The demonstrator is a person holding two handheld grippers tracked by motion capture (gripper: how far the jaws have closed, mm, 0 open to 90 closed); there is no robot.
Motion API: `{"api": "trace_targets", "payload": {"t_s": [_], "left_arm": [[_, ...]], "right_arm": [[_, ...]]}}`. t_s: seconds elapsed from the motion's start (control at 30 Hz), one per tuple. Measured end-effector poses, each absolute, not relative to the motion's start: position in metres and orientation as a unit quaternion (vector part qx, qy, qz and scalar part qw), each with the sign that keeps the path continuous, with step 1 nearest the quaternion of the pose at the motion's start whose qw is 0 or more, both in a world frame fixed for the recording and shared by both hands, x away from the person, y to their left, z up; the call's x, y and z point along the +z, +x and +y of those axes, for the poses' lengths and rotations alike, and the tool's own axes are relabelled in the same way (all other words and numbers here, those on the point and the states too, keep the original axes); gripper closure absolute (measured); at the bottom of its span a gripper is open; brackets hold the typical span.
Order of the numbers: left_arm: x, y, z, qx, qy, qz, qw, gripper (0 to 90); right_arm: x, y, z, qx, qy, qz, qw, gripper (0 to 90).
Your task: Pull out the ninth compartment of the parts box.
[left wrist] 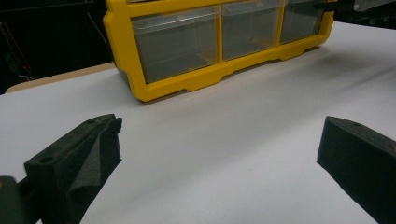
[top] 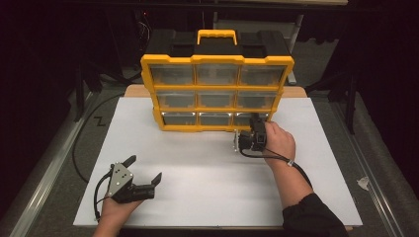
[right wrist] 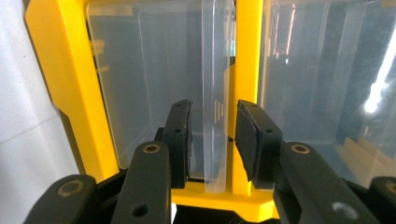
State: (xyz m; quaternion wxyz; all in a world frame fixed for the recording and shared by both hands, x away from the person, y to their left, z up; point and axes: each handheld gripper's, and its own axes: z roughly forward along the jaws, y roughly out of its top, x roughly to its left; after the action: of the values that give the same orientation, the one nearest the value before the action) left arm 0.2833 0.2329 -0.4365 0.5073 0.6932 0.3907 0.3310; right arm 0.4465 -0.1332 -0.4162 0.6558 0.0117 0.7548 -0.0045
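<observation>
At organizer's (top: 216, 94) bottom-right drawer (right wrist: 154, 79) | right tongs (right wrist: 212, 135) straddle its tab, ungripped | left tongs (top: 143, 170) agape

No legible text, label, brand, number or sign appears on the yellow drawer cabinet (top: 216, 94) or near it.
</observation>
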Motion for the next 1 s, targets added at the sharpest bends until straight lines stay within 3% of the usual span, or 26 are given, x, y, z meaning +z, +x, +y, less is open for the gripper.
{"api": "trace_targets", "payload": {"t_s": [1.0], "left_arm": [[-0.4367, 0.2831, 0.232, 0.33, 0.694, 0.39, 0.507, 0.1]], "right_arm": [[-0.4228, 0.4515, -0.1259, -0.014, 0.005, 0.739, 0.673, 78.7]]}}
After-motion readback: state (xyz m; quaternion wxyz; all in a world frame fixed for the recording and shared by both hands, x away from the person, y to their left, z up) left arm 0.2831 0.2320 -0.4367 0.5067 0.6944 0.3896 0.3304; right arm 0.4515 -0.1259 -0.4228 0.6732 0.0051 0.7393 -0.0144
